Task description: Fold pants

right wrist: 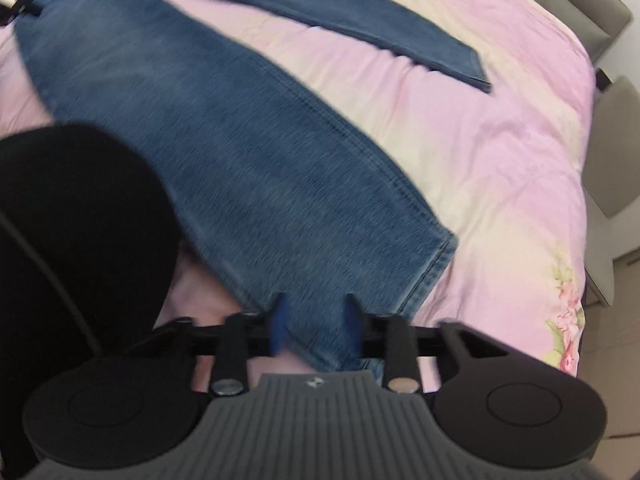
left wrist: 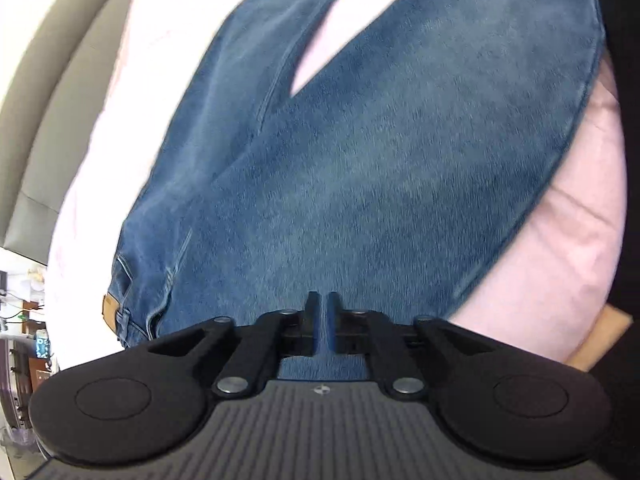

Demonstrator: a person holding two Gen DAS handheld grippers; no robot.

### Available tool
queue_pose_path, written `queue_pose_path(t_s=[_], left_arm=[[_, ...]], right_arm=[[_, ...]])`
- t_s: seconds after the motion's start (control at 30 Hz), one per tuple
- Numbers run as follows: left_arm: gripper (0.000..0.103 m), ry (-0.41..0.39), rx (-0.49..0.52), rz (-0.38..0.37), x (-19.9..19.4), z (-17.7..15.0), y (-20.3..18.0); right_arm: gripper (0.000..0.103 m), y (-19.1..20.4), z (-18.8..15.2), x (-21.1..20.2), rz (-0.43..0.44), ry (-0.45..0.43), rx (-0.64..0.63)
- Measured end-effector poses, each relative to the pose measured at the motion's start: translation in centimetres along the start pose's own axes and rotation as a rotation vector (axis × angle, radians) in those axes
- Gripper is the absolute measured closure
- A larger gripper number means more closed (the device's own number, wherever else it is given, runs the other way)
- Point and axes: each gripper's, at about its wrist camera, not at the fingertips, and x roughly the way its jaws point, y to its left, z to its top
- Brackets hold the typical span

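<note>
Blue jeans lie spread on a pink bed cover, legs apart in a V. In the left wrist view my left gripper is over the waist end, fingers nearly together with denim in the narrow gap; a tan leather patch shows at the waistband. In the right wrist view the jeans stretch away, and my right gripper is open with its fingers on either side of the near leg's hem end. The far leg's hem lies flat at the upper right.
The pink floral cover fills the bed. A grey upholstered bed frame runs along the far edge. The person's black clothing fills the left of the right wrist view. Cluttered shelves show at the far left.
</note>
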Motion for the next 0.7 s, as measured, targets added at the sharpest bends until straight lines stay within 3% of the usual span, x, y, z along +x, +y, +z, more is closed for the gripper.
queue_pose_path(t_s=[0.1, 0.27, 0.33, 0.37, 0.4, 0.47, 0.57, 0.7], left_arm=[[0.067, 0.028, 0.034, -0.030, 0.1, -0.8, 0.6], [0.047, 0.050, 0.056, -0.034, -0.2, -2.4, 1.7], [0.044, 0.067, 0.062, -0.026, -0.3, -3.3, 2.2], [0.043, 0.079, 0.065, -0.025, -0.2, -3.7, 2.5], [0.040, 0.090, 0.068, -0.028, -0.2, -4.2, 2.8], [0.035, 0.110, 0.069, -0.035, -0.1, -5.1, 3.3], [0.028, 0.151, 0.051, -0.072, 0.7, -6.4, 4.2], [0.028, 0.209, 0.038, -0.073, 2.5, -8.2, 4.9]], right_arm=[[0.055, 0.9, -0.9, 0.5, 0.033, 0.009, -0.037], [0.056, 2.6, -1.1, 2.6, 0.015, 0.005, -0.097], [0.063, 3.0, -0.9, 3.2, 0.004, -0.003, -0.110], [0.078, 3.0, -0.8, 3.2, 0.011, -0.012, -0.107], [0.086, 2.8, -0.6, 3.0, 0.022, -0.019, -0.100], [0.093, 2.4, -0.1, 2.5, 0.013, -0.035, -0.103], [0.098, 1.5, 1.0, 0.8, -0.012, -0.087, -0.084], [0.100, -0.7, 3.9, -1.1, -0.081, -0.177, -0.031]])
